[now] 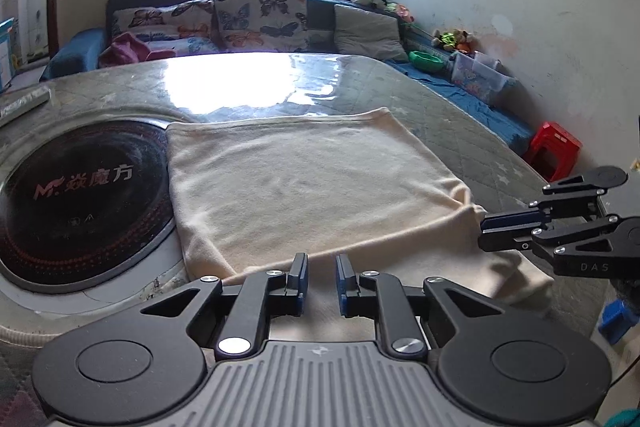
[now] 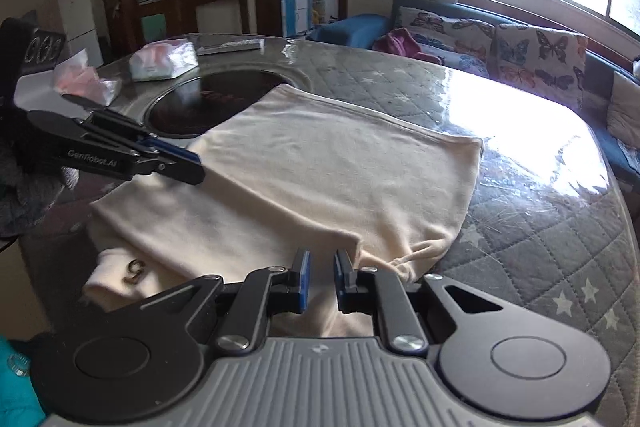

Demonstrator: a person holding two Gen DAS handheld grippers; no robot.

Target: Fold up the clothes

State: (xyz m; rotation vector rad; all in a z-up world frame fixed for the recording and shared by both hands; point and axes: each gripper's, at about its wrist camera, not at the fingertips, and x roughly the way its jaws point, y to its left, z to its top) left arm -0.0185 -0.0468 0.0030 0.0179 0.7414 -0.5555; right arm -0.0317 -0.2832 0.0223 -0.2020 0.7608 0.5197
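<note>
At the left of the left wrist view a round black cooktop (image 1: 80, 195) is sunk into the table (image 1: 460, 123), and the cream garment (image 1: 304, 183) overlaps its right rim. Beyond the garment's far hem the glossy quilted tabletop lies bare to the far edge. The garment lies flat, folded over, with its near fold hanging off the table's near edge. The left gripper (image 1: 320, 281) hovers over that near fold, fingers spread, gripping nothing. The right gripper (image 2: 319, 281) is likewise spread at the garment's bunched near right corner.
</note>
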